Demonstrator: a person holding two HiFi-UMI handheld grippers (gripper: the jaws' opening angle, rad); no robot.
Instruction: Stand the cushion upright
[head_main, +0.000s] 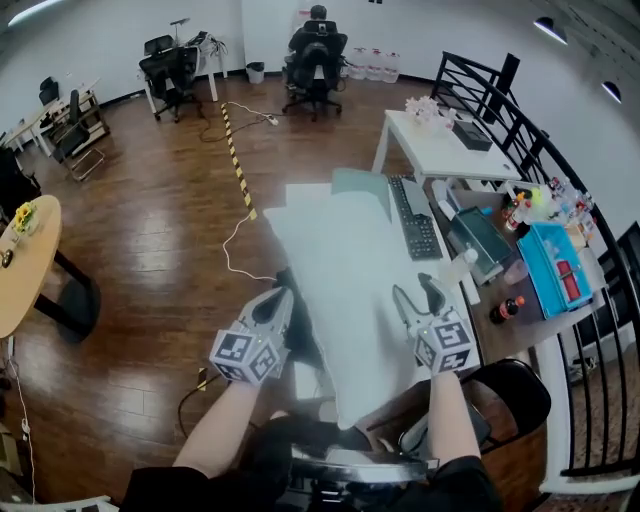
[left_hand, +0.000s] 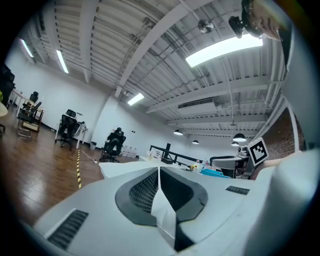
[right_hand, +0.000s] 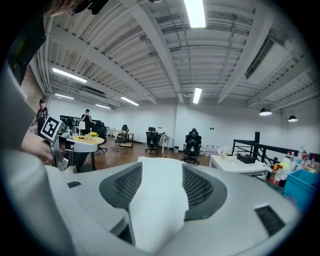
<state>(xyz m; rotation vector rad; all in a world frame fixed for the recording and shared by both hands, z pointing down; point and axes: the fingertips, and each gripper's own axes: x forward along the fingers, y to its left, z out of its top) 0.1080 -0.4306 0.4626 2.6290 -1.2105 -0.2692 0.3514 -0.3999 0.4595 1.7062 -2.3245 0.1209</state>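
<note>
A large white cushion (head_main: 345, 290) lies tilted out in front of me, held off the floor at its near end between the two grippers. The left gripper (head_main: 272, 305) is at its left edge. In the left gripper view the left gripper (left_hand: 159, 186) is shut on a thin fold of the cushion (left_hand: 164, 212). The right gripper (head_main: 420, 297) is at the cushion's right edge. In the right gripper view a thick fold of the cushion (right_hand: 156, 205) fills the gap between the parted jaws of the right gripper (right_hand: 159, 182) and touches both pads.
A desk to the right carries a keyboard (head_main: 416, 222), a blue box (head_main: 555, 265) and a bottle (head_main: 505, 310). A black railing (head_main: 520, 110) runs behind it. A white table (head_main: 440, 150) stands beyond, a round wooden table (head_main: 25, 260) at left. A person sits on an office chair (head_main: 315, 55) far off.
</note>
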